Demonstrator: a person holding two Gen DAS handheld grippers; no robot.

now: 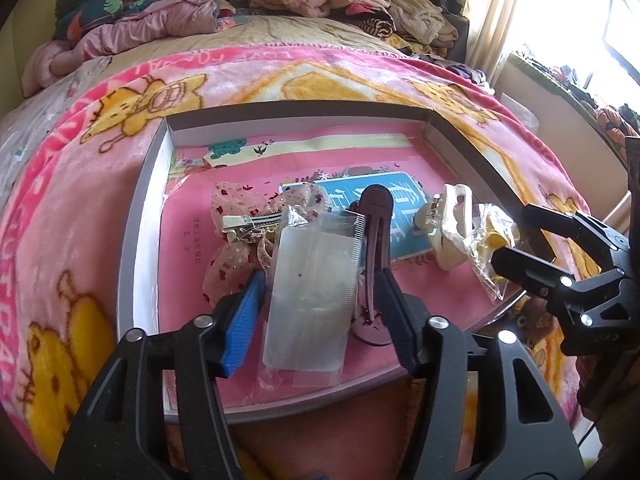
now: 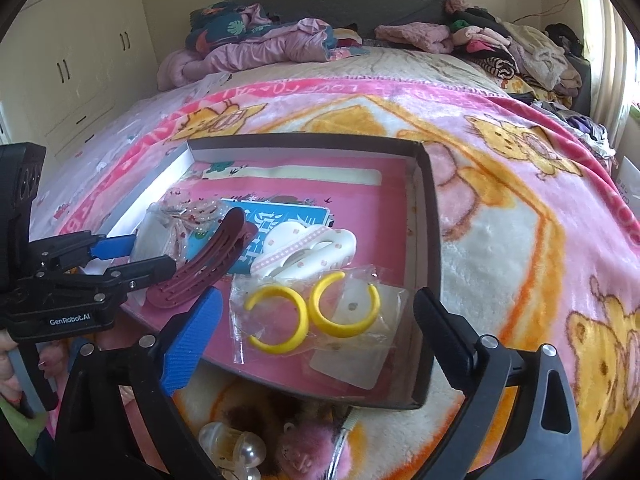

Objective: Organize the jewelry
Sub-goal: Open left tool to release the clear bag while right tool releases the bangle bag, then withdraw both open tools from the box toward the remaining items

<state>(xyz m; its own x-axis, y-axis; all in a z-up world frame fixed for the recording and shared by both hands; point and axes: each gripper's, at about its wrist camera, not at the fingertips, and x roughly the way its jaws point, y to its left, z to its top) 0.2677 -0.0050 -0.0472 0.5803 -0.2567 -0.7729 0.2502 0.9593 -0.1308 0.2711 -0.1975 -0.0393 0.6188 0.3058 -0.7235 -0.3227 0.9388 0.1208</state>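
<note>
A shallow box (image 1: 146, 200) (image 2: 433, 216) with a pink floor lies on the bed blanket. My left gripper (image 1: 320, 280) (image 2: 154, 252) stands open inside it. Between its fingers lie a clear plastic packet (image 1: 310, 300) and a maroon hair clip (image 1: 374, 240) (image 2: 208, 260), neither one pinched. My right gripper (image 2: 318, 308) (image 1: 514, 236) is wide open at the box's near right corner. It straddles a clear bag of two yellow hoop earrings (image 2: 308, 316) (image 1: 494, 238) without touching it. A white claw clip (image 2: 308, 248) (image 1: 448, 232) and a sheer spotted bow clip (image 1: 240, 220) (image 2: 192, 212) also rest in the box.
A blue printed card (image 1: 400, 200) (image 2: 280, 216) lies under the clips. In front of the box sit pearl-like beads (image 2: 232, 444) and a pink fluffy piece (image 2: 308, 452). Heaped clothes (image 2: 520, 52) line the head of the bed. A wardrobe (image 2: 80, 60) stands left, and a hand (image 2: 6, 360) holds the left gripper.
</note>
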